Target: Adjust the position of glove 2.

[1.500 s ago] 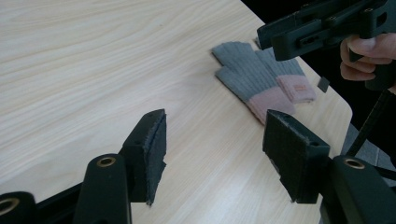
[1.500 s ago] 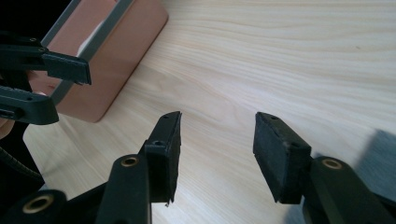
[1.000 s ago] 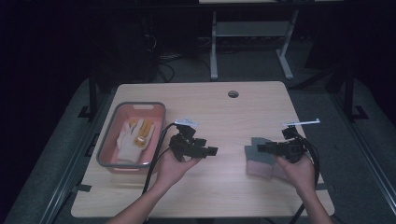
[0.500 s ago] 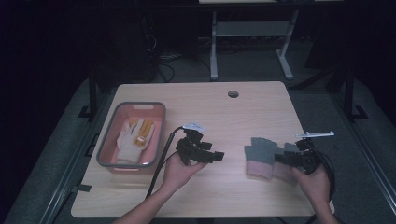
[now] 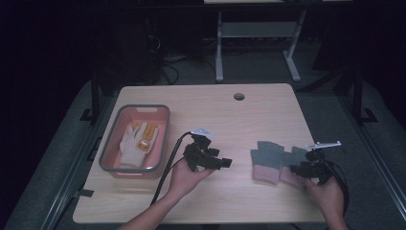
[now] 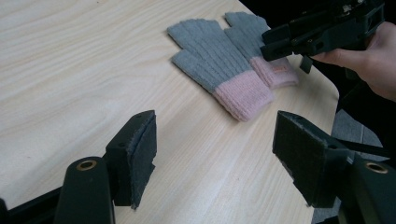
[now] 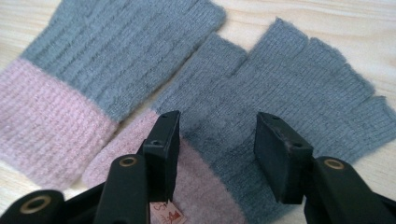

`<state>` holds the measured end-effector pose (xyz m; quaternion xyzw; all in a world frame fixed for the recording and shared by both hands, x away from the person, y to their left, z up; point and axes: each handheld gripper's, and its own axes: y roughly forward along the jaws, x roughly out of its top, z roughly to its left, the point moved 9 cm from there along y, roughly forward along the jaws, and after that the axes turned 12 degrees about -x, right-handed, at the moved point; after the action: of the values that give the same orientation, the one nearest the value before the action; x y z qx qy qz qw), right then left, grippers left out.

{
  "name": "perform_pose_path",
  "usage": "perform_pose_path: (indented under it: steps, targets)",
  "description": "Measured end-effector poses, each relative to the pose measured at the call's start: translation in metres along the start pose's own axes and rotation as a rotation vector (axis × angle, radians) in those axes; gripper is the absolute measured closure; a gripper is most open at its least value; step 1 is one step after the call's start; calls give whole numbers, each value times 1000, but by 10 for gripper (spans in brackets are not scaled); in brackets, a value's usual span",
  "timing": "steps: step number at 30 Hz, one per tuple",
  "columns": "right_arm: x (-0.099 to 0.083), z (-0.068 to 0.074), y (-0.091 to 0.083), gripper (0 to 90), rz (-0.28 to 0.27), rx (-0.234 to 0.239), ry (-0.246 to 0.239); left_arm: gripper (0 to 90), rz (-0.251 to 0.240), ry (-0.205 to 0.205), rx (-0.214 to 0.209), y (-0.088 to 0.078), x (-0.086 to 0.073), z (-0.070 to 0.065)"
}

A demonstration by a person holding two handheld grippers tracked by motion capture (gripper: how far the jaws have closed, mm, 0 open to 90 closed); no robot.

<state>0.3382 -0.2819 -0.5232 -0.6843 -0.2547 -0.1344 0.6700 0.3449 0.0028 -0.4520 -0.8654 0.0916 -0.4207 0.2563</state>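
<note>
Right claw point(image 7: 215, 154) is parted, nothing gripped, jaws straddling the near grey-pink glove point(image 7: 261, 121) at its cuff, likely lining up a pinch. 2nd glove point(image 7: 107, 60) lies flat just beside. Left claw point(image 6: 215, 158) is wide and empty, parked off to the side above the surface point(image 6: 70, 70).

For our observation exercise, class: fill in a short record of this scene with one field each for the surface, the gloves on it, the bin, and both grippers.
surface: light wooden table
gloves: two grey gloves with pink cuffs, side by side, flat
bin: pink bin at table's left, holding a white glove
left gripper: open, empty, pointing toward the pair
right gripper: open, jaws low over the glove nearer the table's right edge, not yet pinching it
</note>
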Motion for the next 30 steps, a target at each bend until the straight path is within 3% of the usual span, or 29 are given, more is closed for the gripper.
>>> perform_pose_path:
  steps: [3, 7, 17, 25, 30]
  targets:
    - [-1, 2, 2, 545, -1, -3, -9, 303, 5, 4, 7, 1, -2, 1]
    - [-1, 1, 5, 601, -1, 19, 24, 303, -5, 7, 8, 1, -2, -1]
    - [-2, -1, 6, 829, -26, 46, 62, 304, 0, 13, -4, 4, -6, -5]
    - [-1, -5, 1, 859, -14, 73, 75, 305, -12, 3, -1, 2, -4, -1]
    - [4, -7, -9, 860, -39, 66, 79, 304, -7, 5, 3, 1, -5, -1]
